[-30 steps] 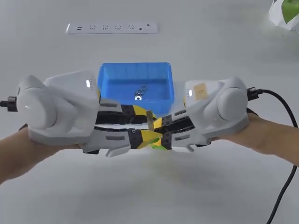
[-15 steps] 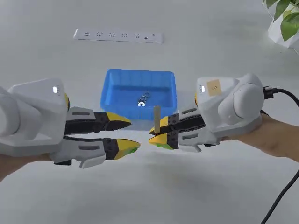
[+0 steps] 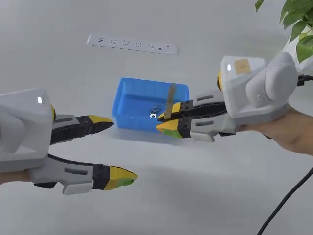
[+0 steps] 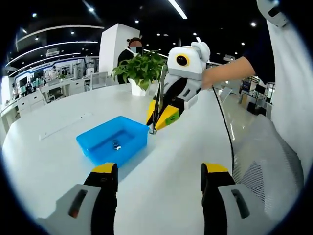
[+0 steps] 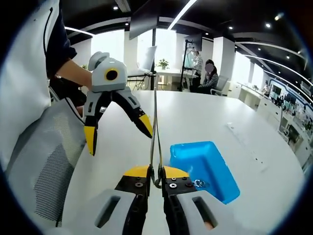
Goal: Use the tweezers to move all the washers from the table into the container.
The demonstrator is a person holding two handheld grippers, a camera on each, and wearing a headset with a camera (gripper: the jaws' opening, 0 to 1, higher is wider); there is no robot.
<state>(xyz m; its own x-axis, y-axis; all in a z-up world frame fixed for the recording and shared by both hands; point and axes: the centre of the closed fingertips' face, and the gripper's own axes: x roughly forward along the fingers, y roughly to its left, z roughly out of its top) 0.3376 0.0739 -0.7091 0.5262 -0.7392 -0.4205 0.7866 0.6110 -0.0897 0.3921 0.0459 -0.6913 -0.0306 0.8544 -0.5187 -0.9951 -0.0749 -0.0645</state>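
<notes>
Two grippers are up over the white table (image 3: pixel 205 196). The left gripper (image 3: pixel 121 149) is left and near us, jaws spread wide with nothing between them.

Far left on the table is the power strip (image 3: pixel 132 44), well apart from everything else.

Centre: the blue container (image 3: pixel 142 88) sits flat on the table with a small cluster of washers (image 3: pixel 155 113) on its floor. The left gripper view backs that up: the washers read as a dark speck inside the container, toward its middle.

The right gripper (image 3: pixel 165 128) comes in from the right, in front of the container's near edge. Its jaws are pinched together on the tweezers (image 3: pixel 169 103).

What each view adds on the tweezers:
- **Head view:** a strip sticking up past the jaws, tilted slightly right.
- **Left gripper view:** the lower end pokes out just below the jaws, right at the container's rim. We cannot tell whether it touches.
- **Right gripper view:** two blades running nearly together away from the jaws, clamped close to one end.

We cannot tell whether the tweezers hold a washer; it is too small to see.

A hand (image 3: pixel 288 134) holds the right gripper, and a cable (image 3: pixel 288 205) trails off near right. The plant (image 3: pixel 293 19) sits far right.
</notes>
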